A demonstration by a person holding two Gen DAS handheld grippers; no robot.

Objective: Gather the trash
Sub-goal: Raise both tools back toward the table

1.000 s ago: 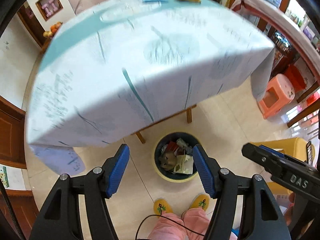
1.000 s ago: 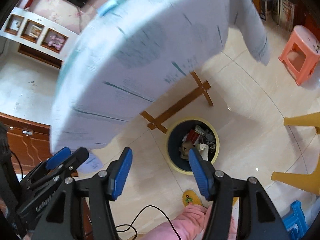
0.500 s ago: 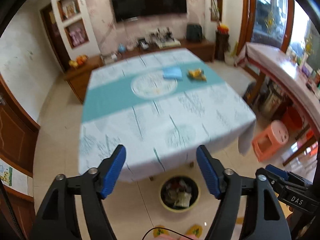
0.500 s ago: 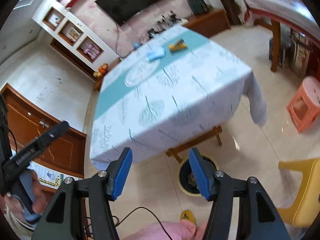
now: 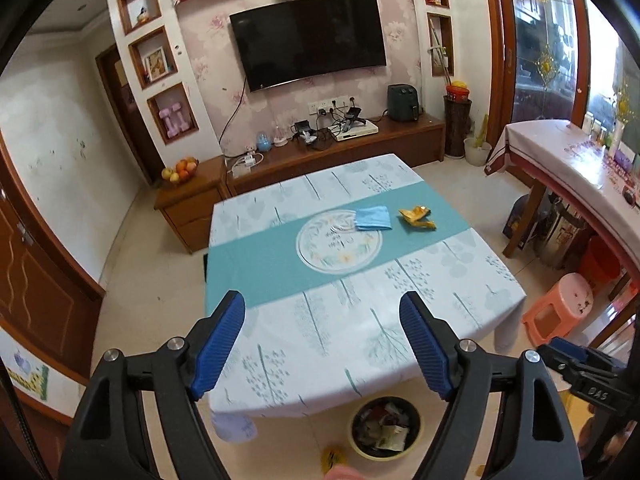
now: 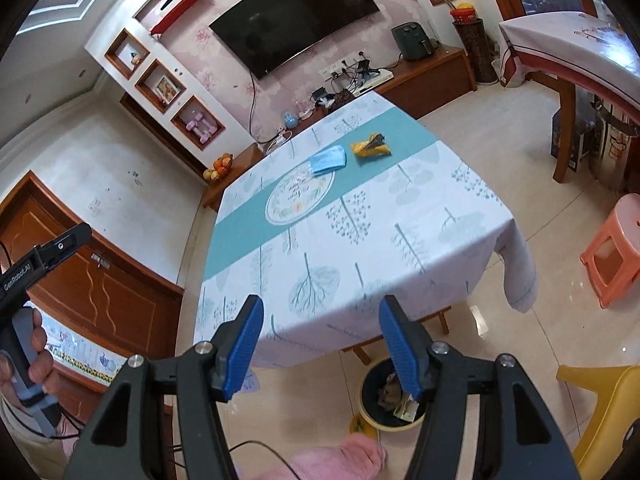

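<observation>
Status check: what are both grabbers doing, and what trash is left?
Left gripper just opening, empty; right gripper open, empty. Blue mask, yellow wrapper on table. Path clear.

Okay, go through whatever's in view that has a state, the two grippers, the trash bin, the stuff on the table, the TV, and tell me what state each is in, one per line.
Left gripper: open, empty; jaws have just been opening.
Right gripper: open, empty.
Trash bin: upright on the floor, uncovered, partly filled with trash.
Blue face mask: lying flat on the table.
Yellow wrapper: crumpled, on the table beside the mask.
TV: screen dark.
Tablecloth: spread over the table, corner hanging down.
</observation>
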